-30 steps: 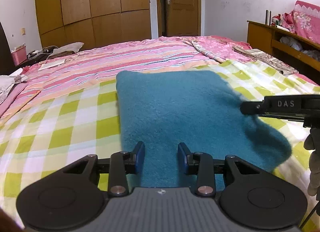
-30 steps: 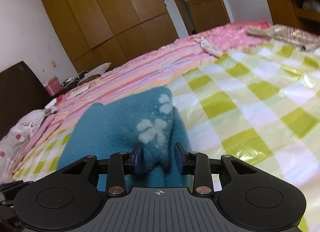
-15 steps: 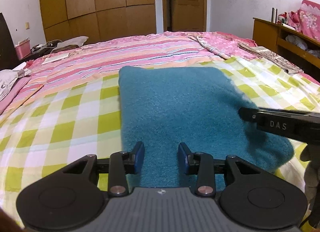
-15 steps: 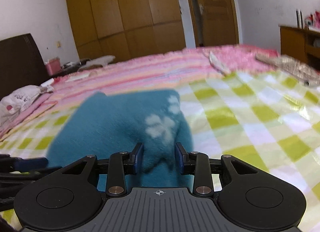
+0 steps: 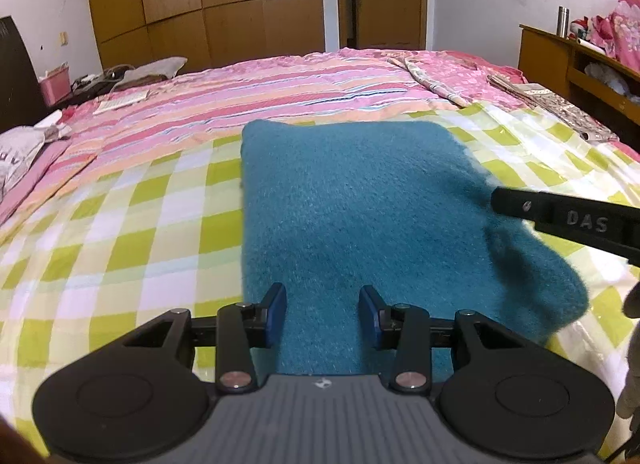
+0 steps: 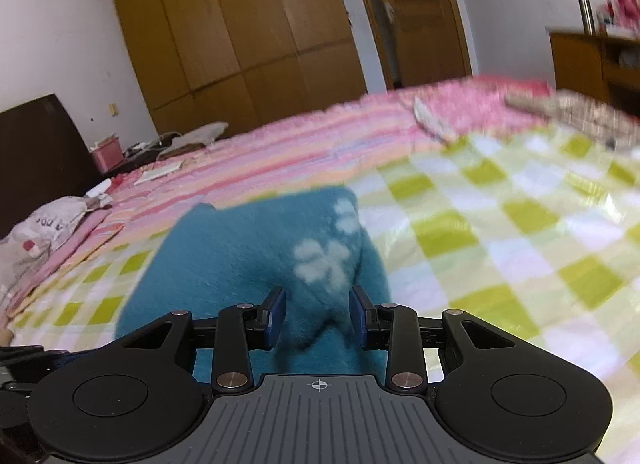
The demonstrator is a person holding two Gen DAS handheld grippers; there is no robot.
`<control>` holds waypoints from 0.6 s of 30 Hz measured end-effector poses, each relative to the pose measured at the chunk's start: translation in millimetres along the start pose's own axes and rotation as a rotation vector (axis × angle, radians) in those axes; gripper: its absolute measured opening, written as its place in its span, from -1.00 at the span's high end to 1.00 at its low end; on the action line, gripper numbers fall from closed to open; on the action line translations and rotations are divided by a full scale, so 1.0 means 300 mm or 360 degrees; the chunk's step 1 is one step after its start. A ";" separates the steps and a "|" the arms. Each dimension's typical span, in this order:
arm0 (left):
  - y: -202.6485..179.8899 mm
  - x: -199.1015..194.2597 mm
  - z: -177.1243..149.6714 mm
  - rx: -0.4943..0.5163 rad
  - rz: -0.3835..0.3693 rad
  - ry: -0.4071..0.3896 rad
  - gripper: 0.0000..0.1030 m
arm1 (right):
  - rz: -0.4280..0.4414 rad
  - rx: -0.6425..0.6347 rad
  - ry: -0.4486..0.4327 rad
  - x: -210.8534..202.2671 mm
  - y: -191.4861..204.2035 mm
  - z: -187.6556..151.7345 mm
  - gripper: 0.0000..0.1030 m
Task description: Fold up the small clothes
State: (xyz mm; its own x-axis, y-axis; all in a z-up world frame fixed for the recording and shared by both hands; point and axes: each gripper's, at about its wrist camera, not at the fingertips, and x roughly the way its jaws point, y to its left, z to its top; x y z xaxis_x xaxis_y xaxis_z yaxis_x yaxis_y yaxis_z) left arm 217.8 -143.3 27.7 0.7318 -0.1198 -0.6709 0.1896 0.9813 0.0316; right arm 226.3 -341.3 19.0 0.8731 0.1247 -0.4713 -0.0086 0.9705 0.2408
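Here the teal fleece garment point(image 5: 360, 204) lies flat on the green-checked sheet point(image 5: 120, 232) of the bed, its far edge at twelve o'clock meeting the pink striped quilt point(image 5: 260, 92). The left tool point(image 5: 322, 314) hangs over the garment's near edge at six o'clock, its jaws moderately apart and the pads clear of the cloth. The right tool point(image 6: 317, 316), whose jaws have just been opening a little, has a raised fold with pale paw prints point(image 6: 320, 260) between its pads; whether they still pinch it I cannot tell.

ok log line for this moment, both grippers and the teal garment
left gripper: open over teal garment | right gripper: jaws just opening, garment fold between them | garment: on checked sheet
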 end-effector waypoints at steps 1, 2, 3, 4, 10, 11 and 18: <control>-0.001 -0.005 -0.003 -0.0005 0.0001 0.0003 0.12 | -0.0004 -0.0032 -0.0018 -0.019 0.013 0.001 0.36; -0.002 -0.009 -0.006 -0.0009 0.0003 0.0006 0.12 | 0.0002 -0.0057 -0.0026 -0.036 0.023 0.001 0.36; -0.003 -0.013 -0.009 -0.0014 0.0003 0.0010 0.12 | 0.0003 -0.0073 -0.0028 -0.051 0.032 -0.001 0.36; -0.004 -0.016 -0.012 -0.0019 0.0002 0.0013 0.11 | -0.0006 -0.0077 -0.0029 -0.065 0.035 -0.006 0.36; -0.010 -0.014 -0.032 -0.0018 0.0006 0.0034 0.10 | -0.0044 -0.0034 0.0134 -0.049 -0.001 -0.080 0.36; -0.013 -0.014 -0.034 -0.0016 0.0008 0.0036 0.10 | -0.0052 -0.0030 0.0160 -0.039 -0.006 -0.090 0.37; -0.003 -0.040 -0.040 -0.0066 -0.0016 0.0050 0.10 | -0.0068 -0.0060 0.0095 -0.089 0.022 -0.076 0.37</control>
State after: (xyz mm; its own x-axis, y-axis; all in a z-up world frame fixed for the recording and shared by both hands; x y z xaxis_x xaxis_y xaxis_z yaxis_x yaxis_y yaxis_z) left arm 201.1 -141.0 26.8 0.7088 -0.1254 -0.6941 0.1688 0.9856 -0.0056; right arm 191.7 -333.4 13.8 0.8426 0.0938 -0.5303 0.0087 0.9822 0.1875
